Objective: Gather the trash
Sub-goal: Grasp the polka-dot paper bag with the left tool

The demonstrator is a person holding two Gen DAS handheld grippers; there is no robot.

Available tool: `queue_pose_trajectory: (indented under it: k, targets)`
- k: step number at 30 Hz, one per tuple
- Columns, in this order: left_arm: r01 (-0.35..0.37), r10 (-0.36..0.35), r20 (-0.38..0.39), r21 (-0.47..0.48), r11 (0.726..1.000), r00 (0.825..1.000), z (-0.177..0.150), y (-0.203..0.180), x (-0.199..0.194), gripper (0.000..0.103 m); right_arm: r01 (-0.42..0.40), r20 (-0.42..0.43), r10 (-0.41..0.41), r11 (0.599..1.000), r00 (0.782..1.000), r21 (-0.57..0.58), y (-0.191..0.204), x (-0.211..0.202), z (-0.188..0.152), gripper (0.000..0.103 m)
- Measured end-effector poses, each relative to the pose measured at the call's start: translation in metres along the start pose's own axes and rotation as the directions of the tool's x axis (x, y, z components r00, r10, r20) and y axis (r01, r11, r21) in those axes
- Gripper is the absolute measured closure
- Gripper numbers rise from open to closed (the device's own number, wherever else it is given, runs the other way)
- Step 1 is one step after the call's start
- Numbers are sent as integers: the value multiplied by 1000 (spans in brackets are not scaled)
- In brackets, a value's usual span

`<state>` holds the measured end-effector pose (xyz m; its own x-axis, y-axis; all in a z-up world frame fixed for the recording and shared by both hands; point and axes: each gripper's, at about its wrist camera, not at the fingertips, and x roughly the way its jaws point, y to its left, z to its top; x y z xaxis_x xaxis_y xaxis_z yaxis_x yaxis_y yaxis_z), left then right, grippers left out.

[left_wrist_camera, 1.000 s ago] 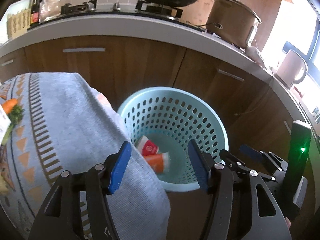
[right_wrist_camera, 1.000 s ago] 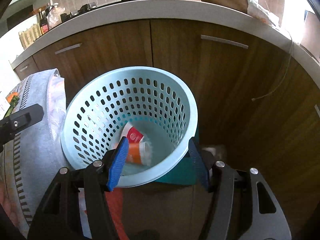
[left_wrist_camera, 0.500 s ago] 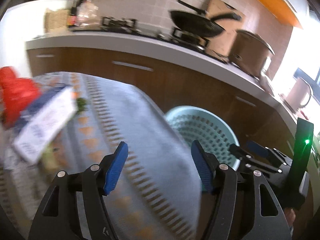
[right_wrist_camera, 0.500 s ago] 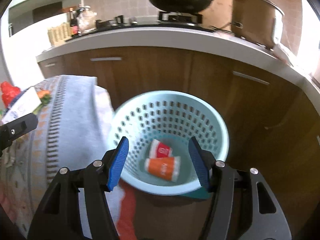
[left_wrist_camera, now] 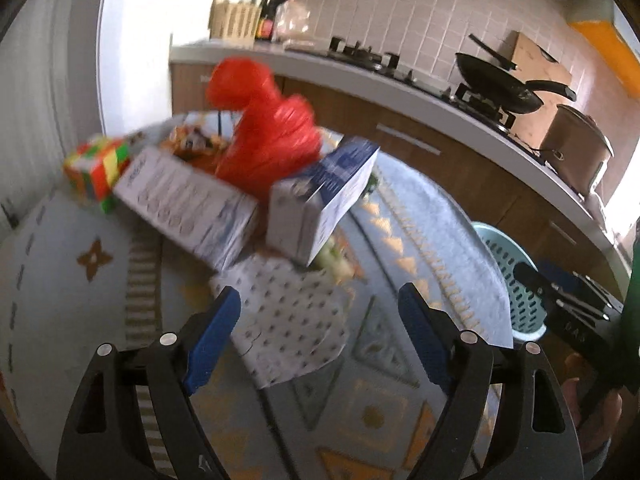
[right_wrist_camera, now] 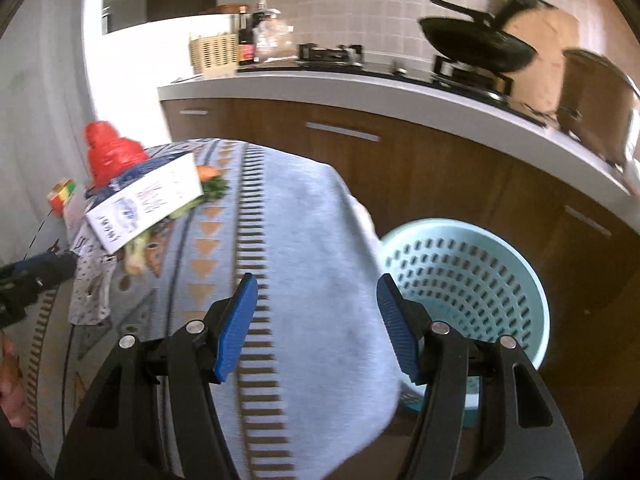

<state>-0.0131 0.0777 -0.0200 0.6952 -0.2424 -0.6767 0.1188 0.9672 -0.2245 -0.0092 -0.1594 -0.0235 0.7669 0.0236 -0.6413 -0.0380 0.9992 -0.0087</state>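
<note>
We have the left gripper (left_wrist_camera: 320,316) over the patterned tablecloth (left_wrist_camera: 420,220), jaws wide with nothing between them; they have just been opening further. It points at a crumpled dotted paper towel (left_wrist_camera: 292,320) lying flat just ahead of the fingertips. Beyond it sit two white-and-blue cartons (left_wrist_camera: 324,196), one (left_wrist_camera: 188,204) to the left, with a red plastic bag (left_wrist_camera: 272,136) behind them and a multicoloured cube (left_wrist_camera: 98,168) at far left. Vegetable scraps (left_wrist_camera: 336,256) lie under the right carton.

Our right gripper (right_wrist_camera: 316,316) is about half open and empty, hovering over the cloth's right edge. The light blue perforated basket (right_wrist_camera: 472,276) stands on the floor to its right, against the brown cabinets (right_wrist_camera: 400,160). Its contents are hidden from here.
</note>
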Motion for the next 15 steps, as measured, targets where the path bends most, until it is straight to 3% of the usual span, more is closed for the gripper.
queue_pose_trajectory:
  k: [5, 9, 12, 15]
  targets:
    - [-1, 0, -92, -18, 1000, 996, -7, 9, 26, 24, -22, 0, 22, 1000, 1000, -8, 12, 1, 7, 45]
    - [-141, 144, -121, 26, 990, 982, -9, 2, 48, 19, -27, -9, 27, 1000, 1000, -1, 17, 5, 10, 44]
    - [-175, 180, -117, 52, 983, 977, -10, -1, 51, 19, -38, -14, 38, 999, 999, -4, 19, 6, 9, 44]
    - [-197, 202, -102, 61, 979, 974, -13, -1, 49, 26, -64, -14, 64, 998, 998, -8, 24, 7, 12, 44]
